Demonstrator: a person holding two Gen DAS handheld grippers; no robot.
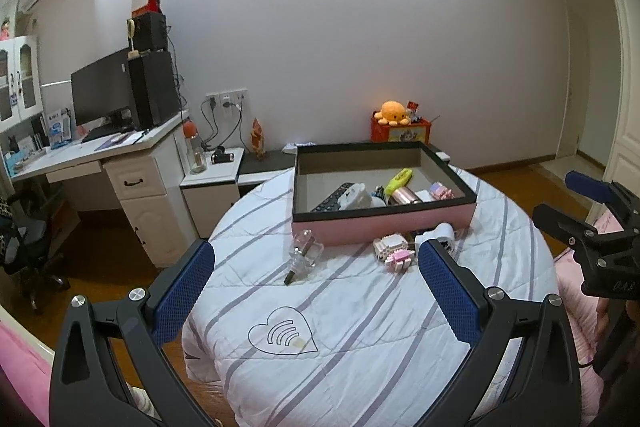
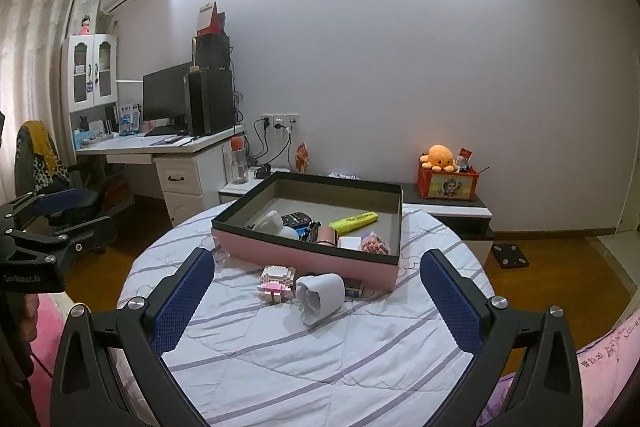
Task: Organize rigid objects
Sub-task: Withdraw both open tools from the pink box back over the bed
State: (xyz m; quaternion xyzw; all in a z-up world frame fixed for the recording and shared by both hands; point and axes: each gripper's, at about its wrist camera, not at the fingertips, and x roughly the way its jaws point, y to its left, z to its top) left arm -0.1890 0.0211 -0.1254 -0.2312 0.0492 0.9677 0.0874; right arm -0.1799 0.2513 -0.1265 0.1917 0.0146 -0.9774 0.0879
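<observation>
Both my tools are spread wide and carry nothing: the left gripper (image 1: 316, 283) hangs above the near half of the striped tablecloth (image 1: 360, 347), the right gripper (image 2: 318, 291) likewise on its side. I judge the step in hand is fetching the loose pieces that lie short of the box.

Nearest my left fingers lies the clear glass bottle (image 1: 305, 254), on its side with its dark neck pointing toward me. I would straddle its flat body, not the neck, and close gently since glass is slick. In front of my right fingers the white cup (image 2: 322, 297) lies tipped, mouth toward me; gripping across its wall seems safest. The pink-and-white brick model (image 2: 276, 283) sits just beside it, touching or nearly so, and could be knocked or shed pieces. A small dark item is tucked behind the cup; I cannot tell what.

Beyond stands the pink box (image 2: 312, 261), already holding a remote, a yellow highlighter (image 2: 354, 219) and more; its raised black rim must be cleared on entry.
</observation>
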